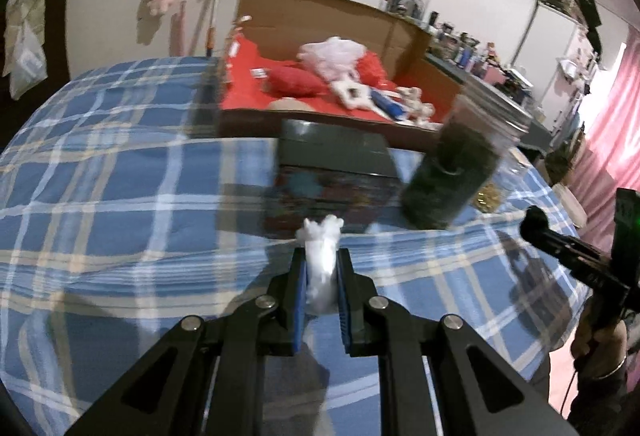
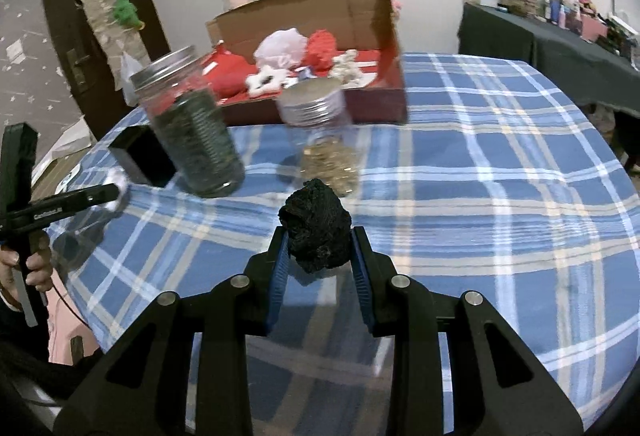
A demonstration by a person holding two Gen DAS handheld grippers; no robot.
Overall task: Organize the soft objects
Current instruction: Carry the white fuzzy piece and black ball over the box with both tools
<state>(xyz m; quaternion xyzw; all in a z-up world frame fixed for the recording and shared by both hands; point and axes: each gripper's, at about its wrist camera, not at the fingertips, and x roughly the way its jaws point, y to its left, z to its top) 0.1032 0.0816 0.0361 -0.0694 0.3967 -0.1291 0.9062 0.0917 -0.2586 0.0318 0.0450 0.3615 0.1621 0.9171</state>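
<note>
My left gripper (image 1: 322, 262) is shut on a small white soft piece (image 1: 320, 268) and hovers over the blue plaid cloth. In the right wrist view the same gripper (image 2: 120, 192) comes in from the left with the white piece (image 2: 119, 185) at its tip. My right gripper (image 2: 318, 248) is shut on a black fuzzy lump (image 2: 316, 232) above the cloth; in the left wrist view it shows at the right edge (image 1: 536, 226). Behind stands an open cardboard box (image 1: 328, 24) with a red lining, holding red, white and pink soft things (image 1: 340, 64).
A jar of dark green stuff (image 2: 192, 132) and a jar with gold bits (image 2: 324, 140), both with metal lids, stand on the plaid table (image 2: 500, 176) before the box. A dark rectangular box (image 1: 332, 172) lies beside them. A cluttered side table (image 2: 560, 32) stands at the far right.
</note>
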